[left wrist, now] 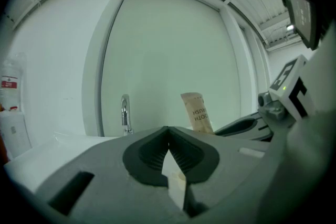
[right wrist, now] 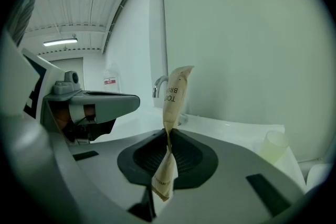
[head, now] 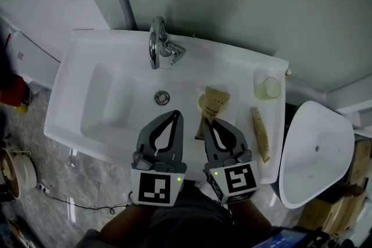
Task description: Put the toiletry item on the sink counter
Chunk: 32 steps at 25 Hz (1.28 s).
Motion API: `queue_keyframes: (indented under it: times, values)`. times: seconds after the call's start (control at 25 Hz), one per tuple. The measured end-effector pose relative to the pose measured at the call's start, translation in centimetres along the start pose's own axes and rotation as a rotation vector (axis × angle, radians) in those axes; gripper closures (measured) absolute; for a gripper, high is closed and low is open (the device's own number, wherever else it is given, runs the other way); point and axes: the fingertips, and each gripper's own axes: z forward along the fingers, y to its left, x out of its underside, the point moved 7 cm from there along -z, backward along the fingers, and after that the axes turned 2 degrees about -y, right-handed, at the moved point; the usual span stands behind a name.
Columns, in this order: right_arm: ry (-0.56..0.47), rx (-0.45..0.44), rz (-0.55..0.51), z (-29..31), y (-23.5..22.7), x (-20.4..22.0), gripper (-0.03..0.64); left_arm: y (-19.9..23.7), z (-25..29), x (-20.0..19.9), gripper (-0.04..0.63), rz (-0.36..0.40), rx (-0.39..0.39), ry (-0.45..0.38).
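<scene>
R gripper [right wrist: 168, 136] is clamped on the low end of a kraft-paper toothbrush packet [right wrist: 175, 93], holding it upright above the basin's right edge, not yet down on the sink counter [head: 232, 69]. Looks light & floppy, creased at the pinch (likely to swing), so gripping nearer mid-length would steady it. L gripper [left wrist: 168, 131] is closed, empty. Print partly cut off; contents can't be seen

Bathroom: white sink [head: 110, 103], chrome faucet [head: 157, 43]
</scene>
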Motion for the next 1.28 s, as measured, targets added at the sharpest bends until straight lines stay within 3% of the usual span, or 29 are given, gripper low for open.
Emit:
queue_keyframes:
  times: [1.28]
  values:
    - [0.282, -0.038, 0.082, 7.8, -1.1, 9.4, 0.583, 4.1, 5.1, 9.0, 0.583, -0.086, 0.023, 0.204]
